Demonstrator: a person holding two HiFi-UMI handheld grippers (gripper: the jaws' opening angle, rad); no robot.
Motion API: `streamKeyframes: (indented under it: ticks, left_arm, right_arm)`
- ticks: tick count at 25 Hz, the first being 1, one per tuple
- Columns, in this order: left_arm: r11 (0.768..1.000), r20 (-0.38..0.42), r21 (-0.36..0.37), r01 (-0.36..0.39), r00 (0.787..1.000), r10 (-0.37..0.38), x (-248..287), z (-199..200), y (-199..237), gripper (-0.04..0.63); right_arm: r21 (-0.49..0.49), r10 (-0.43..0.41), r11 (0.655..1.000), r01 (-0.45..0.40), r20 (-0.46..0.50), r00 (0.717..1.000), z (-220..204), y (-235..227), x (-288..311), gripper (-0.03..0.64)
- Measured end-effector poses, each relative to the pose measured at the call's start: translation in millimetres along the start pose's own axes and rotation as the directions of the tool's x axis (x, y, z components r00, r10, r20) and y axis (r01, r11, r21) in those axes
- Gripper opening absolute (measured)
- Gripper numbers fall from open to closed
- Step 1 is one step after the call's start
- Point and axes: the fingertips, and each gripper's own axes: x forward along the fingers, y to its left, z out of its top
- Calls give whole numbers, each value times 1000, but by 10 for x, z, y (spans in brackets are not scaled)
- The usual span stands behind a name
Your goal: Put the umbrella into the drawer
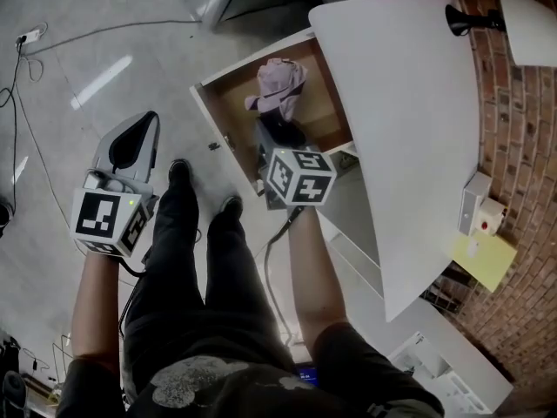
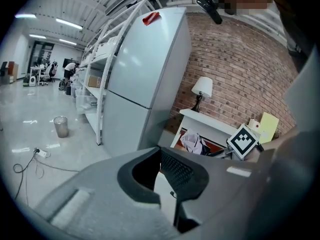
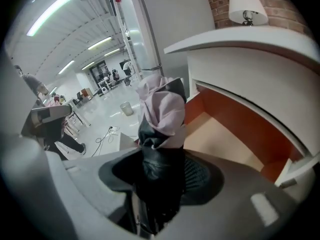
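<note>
Head view, spotter speaking: your right tongs [image 1: 280, 138] are clamped on the black lower part of the umbrella [image 1: 280, 84]. Its pink folded fabric sticks out past the tips toward 12 o'clock. That end hangs over the open drawer [image 1: 233, 84], which juts out from under the white worktop [image 1: 400, 103] toward 8 o'clock.

Checker: Agreed. In the right gripper view your tongs [image 3: 160, 169] pinch the dark bundle between both pads. The umbrella [image 3: 162, 109] runs straight along them, with the drawer's wooden floor [image 3: 225, 144] beyond it at about 4 o'clock. I can't tell whether the tip touches the wood.

Spotter: What matters is the long axis. It lies roughly 6 to 12, while the drawer's front edge runs nearer 11 to 5. I'd judge you need to lay the umbrella down along the drawer's length before you let go, or the handle end may ride up on the front panel.

Checker: And your left hand? In the head view the left tongs [image 1: 144, 133] sit at 9 o'clock from the right ones, well apart and over bare floor.

Spotter: In the left gripper view those tongs [image 2: 160, 156] have their tips together with nothing between them. They look toward the drawer at 2 o'clock, so the right hand is much the nearer one. My guess is that the left only comes in later, to push the drawer shut.
</note>
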Motion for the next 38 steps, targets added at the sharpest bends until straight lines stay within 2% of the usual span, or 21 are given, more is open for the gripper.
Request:
streamKeyframes:
  ticks: [15, 32, 38]
  left_arm:
    - [999, -63, 0, 45, 997, -45, 279, -220, -28, 11]
    - [999, -92, -25, 31, 995, -33, 340, -286, 35, 11]
    - [999, -92, -29, 22, 995, -25, 320, -288, 38, 11]
  right_arm:
    - [118, -49, 992, 53, -39, 998, -289, -391, 592, 234]
    - [102, -88, 990, 100, -120, 989, -578, -568, 984, 235]
    - [57, -122, 990, 132, -154, 981, -627, -585, 1023, 235]
